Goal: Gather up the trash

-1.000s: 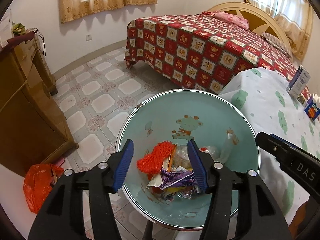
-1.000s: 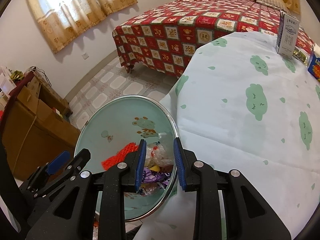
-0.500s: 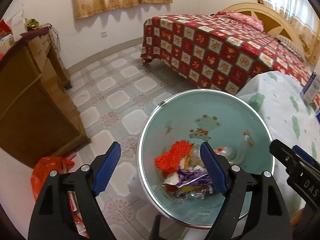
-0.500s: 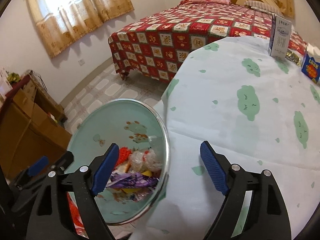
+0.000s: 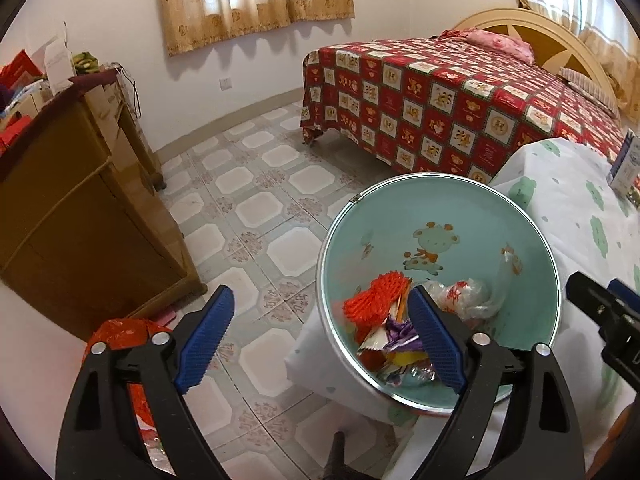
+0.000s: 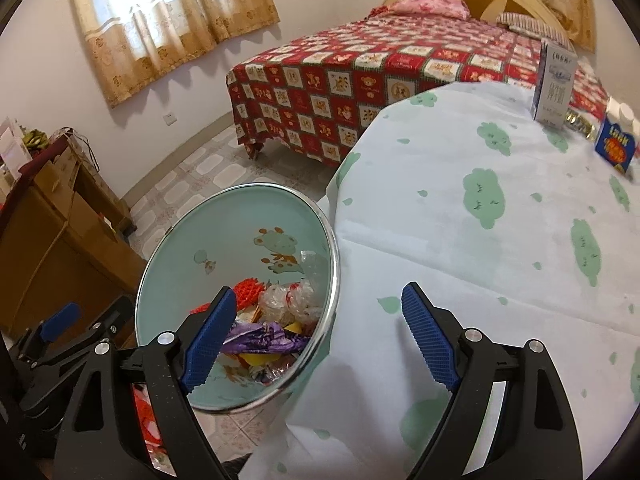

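Right wrist view shows my right gripper point(image 6: 316, 338) now spread wide and empty beside the bin point(image 6: 240, 240), its trash point(image 6: 276, 320) inside, left gripper point(image 5: 320, 338) equally spread, so I judge this drop finished.

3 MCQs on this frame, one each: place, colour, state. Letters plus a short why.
1. Where does the trash bin stand?
A. on the bed
B. on the floor beside the table
C. on the table top

2. What colour is the netted foam piece in the bin?
A. orange-red
B. green
C. black

3. How does the right gripper stand?
A. shut on a wrapper
B. shut on the bin rim
C. open, nothing held

Answers:
1. B: the bin's rim lies next to the hanging edge of the tablecloth, with floor tiles around it.
2. A: the net shows orange-red against the bin's pale green inner wall.
3. C: its blue pads stand wide apart, with only cloth and bin seen between them.
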A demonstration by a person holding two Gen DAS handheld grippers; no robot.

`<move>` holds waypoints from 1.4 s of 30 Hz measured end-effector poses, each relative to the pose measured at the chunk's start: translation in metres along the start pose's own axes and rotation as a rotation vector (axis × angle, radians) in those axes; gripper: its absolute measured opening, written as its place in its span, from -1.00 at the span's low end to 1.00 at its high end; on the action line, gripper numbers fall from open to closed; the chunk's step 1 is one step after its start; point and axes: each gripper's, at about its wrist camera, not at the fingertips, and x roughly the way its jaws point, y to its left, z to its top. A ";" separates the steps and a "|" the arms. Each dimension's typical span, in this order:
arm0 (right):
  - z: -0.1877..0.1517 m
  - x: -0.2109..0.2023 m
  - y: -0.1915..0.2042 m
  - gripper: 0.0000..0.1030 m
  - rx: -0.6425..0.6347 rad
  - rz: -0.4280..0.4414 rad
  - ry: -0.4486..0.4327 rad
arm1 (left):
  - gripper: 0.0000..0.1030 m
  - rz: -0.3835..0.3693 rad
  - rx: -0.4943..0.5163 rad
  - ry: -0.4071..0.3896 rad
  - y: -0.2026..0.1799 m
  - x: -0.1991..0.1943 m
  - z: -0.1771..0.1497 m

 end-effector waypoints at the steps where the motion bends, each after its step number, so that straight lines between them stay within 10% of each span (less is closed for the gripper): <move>1: -0.002 -0.004 0.001 0.62 -0.007 -0.004 -0.009 | 0.76 0.004 0.003 -0.008 0.001 -0.003 -0.001; 42: -0.005 -0.206 0.022 0.76 -0.063 -0.016 -0.596 | 0.88 -0.072 -0.036 -0.498 0.034 -0.213 0.027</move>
